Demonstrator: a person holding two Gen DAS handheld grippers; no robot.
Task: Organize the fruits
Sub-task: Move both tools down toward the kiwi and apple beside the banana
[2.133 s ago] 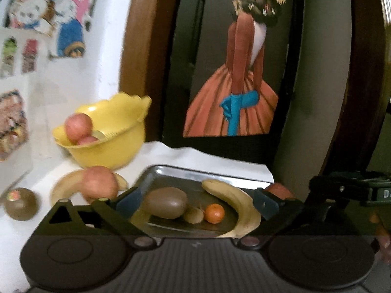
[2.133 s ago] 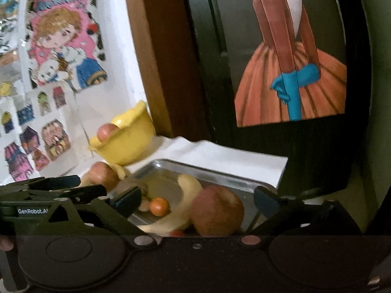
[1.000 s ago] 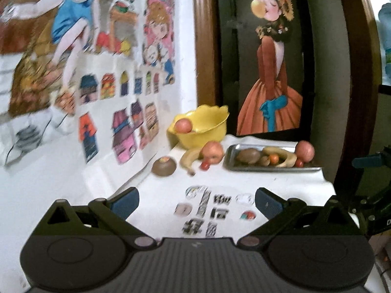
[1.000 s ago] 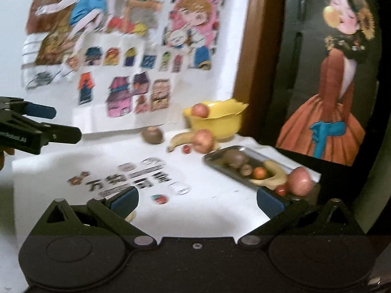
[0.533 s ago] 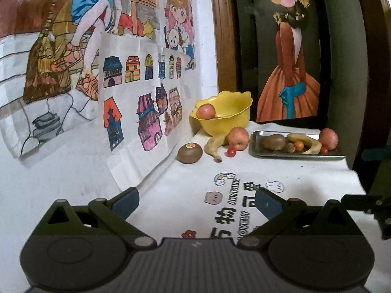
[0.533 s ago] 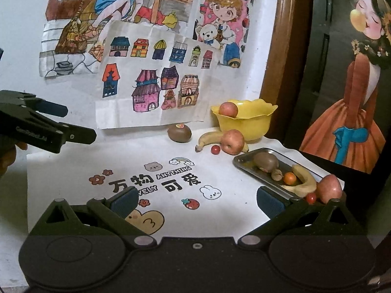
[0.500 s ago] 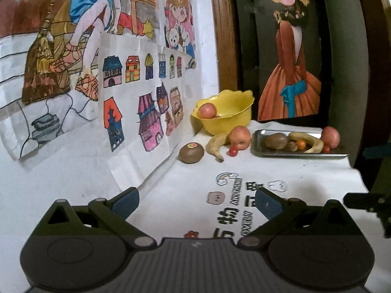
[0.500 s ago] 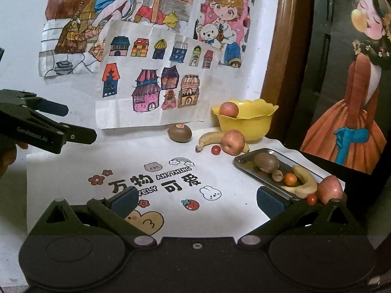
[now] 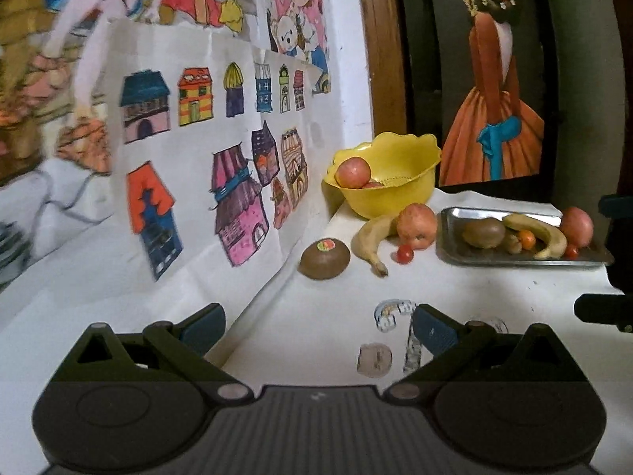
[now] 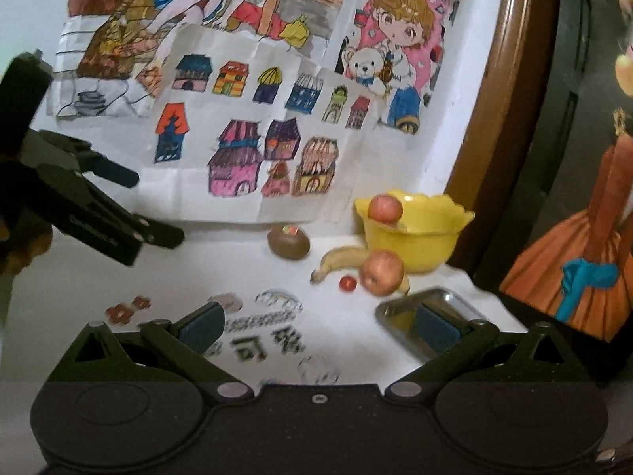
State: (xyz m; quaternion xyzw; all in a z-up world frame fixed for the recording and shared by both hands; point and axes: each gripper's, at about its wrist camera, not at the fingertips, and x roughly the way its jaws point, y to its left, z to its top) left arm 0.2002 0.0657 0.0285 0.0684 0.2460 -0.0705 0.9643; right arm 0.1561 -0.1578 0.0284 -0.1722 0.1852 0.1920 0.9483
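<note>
A yellow bowl (image 9: pixel 391 186) with an apple (image 9: pixel 353 172) in it stands at the back by the wall. Before it lie a banana (image 9: pixel 368 239), an apple (image 9: pixel 417 223), a cherry tomato (image 9: pixel 404 254) and a brown kiwi (image 9: pixel 325 259). The metal tray (image 9: pixel 514 259) to the right holds a kiwi (image 9: pixel 483 232), a banana (image 9: pixel 542 233), a small orange fruit (image 9: pixel 527 238) and an apple (image 9: pixel 577 226). My left gripper (image 9: pixel 318 324) is open and empty, well short of the fruit. My right gripper (image 10: pixel 318 322) is open and empty, with the tray corner (image 10: pixel 399 310) by its right finger.
Children's drawings (image 9: pixel 221 150) cover the wall on the left. A white cloth with printed pictures (image 10: pixel 261 336) covers the table. A painting of a figure in an orange dress (image 9: pixel 494 99) stands behind the tray. The left gripper (image 10: pixel 114 206) shows at the left of the right wrist view.
Both grippers pulled far back from the tray over the last two seconds. Now both have moved forward again, so the fruit looks larger and the right view has swung left.
</note>
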